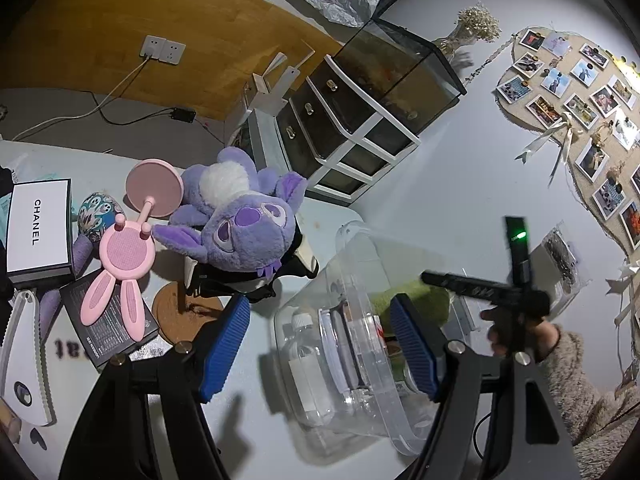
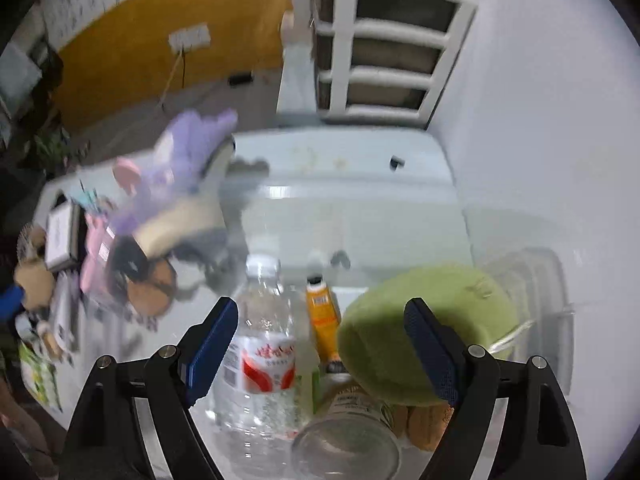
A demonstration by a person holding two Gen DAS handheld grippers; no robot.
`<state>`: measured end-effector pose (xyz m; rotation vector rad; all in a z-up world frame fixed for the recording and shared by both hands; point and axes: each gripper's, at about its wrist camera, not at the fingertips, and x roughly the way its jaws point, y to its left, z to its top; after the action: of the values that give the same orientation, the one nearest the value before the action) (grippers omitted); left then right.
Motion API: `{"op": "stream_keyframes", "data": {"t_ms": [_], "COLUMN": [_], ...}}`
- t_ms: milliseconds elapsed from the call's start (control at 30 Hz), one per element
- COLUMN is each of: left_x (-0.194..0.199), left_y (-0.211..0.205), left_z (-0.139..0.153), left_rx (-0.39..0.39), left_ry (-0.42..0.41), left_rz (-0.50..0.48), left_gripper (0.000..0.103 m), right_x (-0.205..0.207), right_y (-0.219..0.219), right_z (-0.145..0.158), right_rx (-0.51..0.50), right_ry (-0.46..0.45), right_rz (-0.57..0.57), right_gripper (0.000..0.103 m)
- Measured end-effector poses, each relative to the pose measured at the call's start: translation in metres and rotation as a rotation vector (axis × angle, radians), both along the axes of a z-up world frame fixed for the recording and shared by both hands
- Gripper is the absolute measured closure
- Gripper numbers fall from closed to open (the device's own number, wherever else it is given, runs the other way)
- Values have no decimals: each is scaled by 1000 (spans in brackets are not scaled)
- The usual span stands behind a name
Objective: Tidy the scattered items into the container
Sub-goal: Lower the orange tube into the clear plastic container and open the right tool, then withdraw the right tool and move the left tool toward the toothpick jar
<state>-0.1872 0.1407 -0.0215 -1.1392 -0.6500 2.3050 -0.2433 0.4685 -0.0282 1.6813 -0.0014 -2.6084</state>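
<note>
A clear plastic container [image 1: 360, 280] stands on the pale table. In the right wrist view it holds a water bottle [image 2: 264, 344], an orange tube [image 2: 322, 316], a green plush [image 2: 424, 320] and a glass jar [image 2: 348, 436]. My left gripper [image 1: 320, 344] is open and empty, its fingers either side of the container's near wall. My right gripper [image 2: 320, 348] is open and empty, above the container's contents; the hand holding it shows in the left wrist view [image 1: 516, 320]. A purple plush [image 1: 236, 224], a pink rabbit mirror [image 1: 124, 256] and a white Chanel box [image 1: 38, 228] lie scattered to the left.
A brown round coaster [image 1: 180, 312], a black booklet [image 1: 104, 320] and a white comb [image 1: 24, 356] lie at the left. A white drawer unit [image 1: 348, 128] with a glass tank [image 1: 400, 68] stands behind the table. A photo board [image 1: 580, 120] hangs on the wall.
</note>
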Motion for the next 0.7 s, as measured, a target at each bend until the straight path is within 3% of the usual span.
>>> {"op": "stream_keyframes", "data": {"t_ms": [133, 233, 267, 333, 400, 467, 700], "left_x": [7, 14, 18, 25, 33, 43, 75], "left_y": [0, 0, 1, 2, 3, 4, -5], "left_z": [3, 4, 5, 6, 8, 10, 9], "left_rx": [-14, -45, -62, -106, -162, -223, -340], "left_ry": [10, 23, 30, 48, 72, 101, 183], "left_rz": [3, 8, 10, 17, 30, 49, 107], "left_gripper": [31, 31, 31, 30, 30, 18, 12], "right_x": [15, 34, 43, 59, 76, 93, 135], "right_y": [5, 3, 2, -3, -9, -15, -53], "right_z": [30, 44, 47, 51, 52, 53, 40], "right_rx": [-53, -102, -126, -157, -168, -180, -162], "right_ry": [109, 192, 227, 292, 355, 417, 483], "right_rz": [-24, -21, -15, -16, -30, -45, -18], "right_gripper": [19, 41, 54, 64, 64, 64, 63]}}
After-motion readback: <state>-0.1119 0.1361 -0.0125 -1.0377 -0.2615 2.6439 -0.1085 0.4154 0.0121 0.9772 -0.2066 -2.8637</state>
